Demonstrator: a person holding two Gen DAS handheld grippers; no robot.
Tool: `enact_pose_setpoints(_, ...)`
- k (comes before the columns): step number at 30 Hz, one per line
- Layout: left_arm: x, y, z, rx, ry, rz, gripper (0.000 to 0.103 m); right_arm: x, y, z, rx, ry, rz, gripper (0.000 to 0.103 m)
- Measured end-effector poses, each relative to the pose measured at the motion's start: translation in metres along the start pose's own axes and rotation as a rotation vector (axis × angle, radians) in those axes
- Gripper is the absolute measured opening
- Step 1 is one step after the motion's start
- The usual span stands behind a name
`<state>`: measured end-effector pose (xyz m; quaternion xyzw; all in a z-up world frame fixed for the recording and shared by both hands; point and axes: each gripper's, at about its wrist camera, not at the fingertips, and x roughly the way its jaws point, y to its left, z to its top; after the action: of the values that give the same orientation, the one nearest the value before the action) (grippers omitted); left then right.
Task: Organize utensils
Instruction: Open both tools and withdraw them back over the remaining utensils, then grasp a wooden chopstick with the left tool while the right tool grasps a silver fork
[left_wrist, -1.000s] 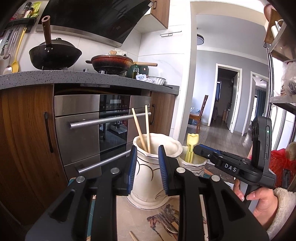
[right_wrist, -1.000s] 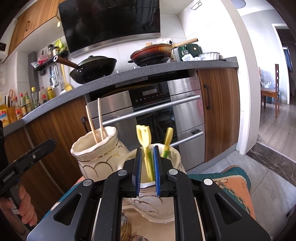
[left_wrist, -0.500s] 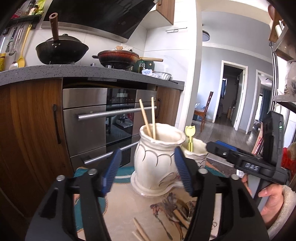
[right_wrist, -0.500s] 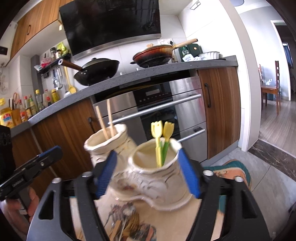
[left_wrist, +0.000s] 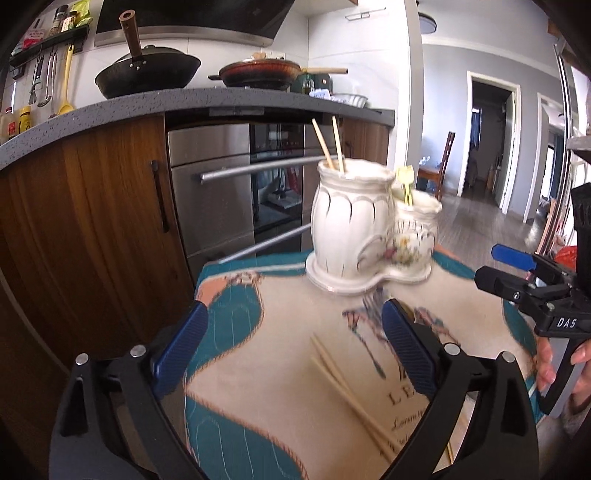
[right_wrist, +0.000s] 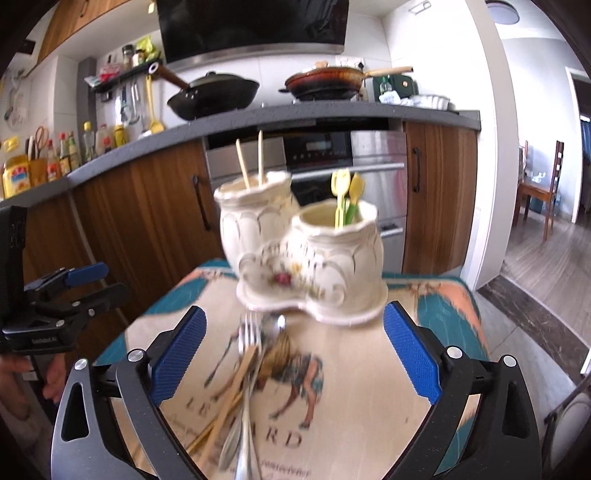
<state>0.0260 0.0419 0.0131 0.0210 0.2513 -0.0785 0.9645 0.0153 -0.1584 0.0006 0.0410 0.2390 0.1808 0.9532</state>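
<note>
A white ceramic double holder (left_wrist: 351, 225) (right_wrist: 306, 251) stands at the far side of a printed mat (left_wrist: 258, 369). Two wooden chopsticks (left_wrist: 328, 147) (right_wrist: 251, 158) lean in its tall pot. Yellow and green plastic utensils (right_wrist: 347, 195) (left_wrist: 405, 181) stand in its short pot. On the mat lie loose chopsticks (left_wrist: 347, 387), a fork and a spoon (right_wrist: 251, 369). My left gripper (left_wrist: 293, 332) hovers over the mat short of the holder, its jaws opening with nothing between them. My right gripper (right_wrist: 293, 325) hangs above the utensil pile, its jaws likewise opening and empty.
Behind the mat are wooden cabinets and a steel oven (left_wrist: 221, 192) under a grey counter (right_wrist: 258, 114) with two pans. Each gripper shows in the other's view, the right (left_wrist: 517, 273) and the left (right_wrist: 74, 284). A hallway with a chair (right_wrist: 543, 192) lies to the right.
Both grippers have drawn back from the holder and their jaws have spread wide. The right one has let go of a yellow utensil, which now stands in the short pot.
</note>
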Motion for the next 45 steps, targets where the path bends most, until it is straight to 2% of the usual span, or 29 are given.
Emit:
enact_pose_setpoints(5, -0.002, -0.005, -0.017, -0.008, 0.046, -0.007, 0.098, 0.001, -0.003, -0.017, -0.002, 0.053, -0.015, 0.096)
enact_pose_setpoints(9, -0.002, -0.011, -0.022, 0.003, 0.035, 0.050, 0.098, 0.006, -0.002, -0.026, -0.006, 0.093, -0.007, 0.096)
enact_pose_setpoints(14, 0.007, -0.013, -0.030, -0.026, 0.086, -0.004, 0.098, 0.020, 0.009, -0.031, -0.045, 0.167, -0.001, 0.095)
enact_pose_setpoints(18, 0.015, -0.013, -0.036, -0.029, 0.127, 0.007, 0.098, 0.027, 0.014, -0.033, -0.050, 0.205, 0.016, 0.092)
enact_pose_setpoints(21, 0.020, -0.012, -0.040, -0.040, 0.152, -0.001, 0.098, 0.030, 0.019, -0.035, -0.075, 0.228, 0.024, 0.079)
enact_pose_setpoints(23, 0.022, -0.012, -0.042, -0.039, 0.162, 0.000, 0.098, 0.032, 0.021, -0.037, -0.086, 0.243, 0.028, 0.066)
enact_pose_setpoints(24, 0.023, -0.013, -0.042, -0.038, 0.169, -0.002, 0.098, 0.032, 0.022, -0.038, -0.087, 0.250, 0.034, 0.062)
enact_pose_setpoints(26, 0.024, -0.013, -0.044, -0.039, 0.176, -0.012, 0.098, 0.034, 0.023, -0.040, -0.089, 0.265, 0.046, 0.046)
enact_pose_setpoints(32, 0.025, -0.015, -0.046, -0.043, 0.182, -0.044, 0.097, 0.039, 0.029, -0.044, -0.095, 0.302, 0.085, 0.023)
enact_pose_setpoints(35, 0.025, -0.016, -0.047, -0.042, 0.183, -0.055, 0.091, 0.042, 0.034, -0.044, -0.111, 0.310, 0.087, 0.017)
enact_pose_setpoints(39, 0.026, -0.017, -0.047, -0.043, 0.187, -0.066, 0.091, 0.044, 0.039, -0.042, -0.123, 0.315, 0.096, 0.016)
enact_pose_setpoints(42, 0.027, -0.017, -0.048, -0.040, 0.192, -0.069, 0.091, 0.048, 0.043, -0.043, -0.148, 0.328, 0.081, 0.010)
enact_pose_setpoints(45, 0.027, -0.017, -0.048, -0.041, 0.195, -0.074, 0.089, 0.053, 0.044, -0.045, -0.156, 0.344, 0.078, 0.008)
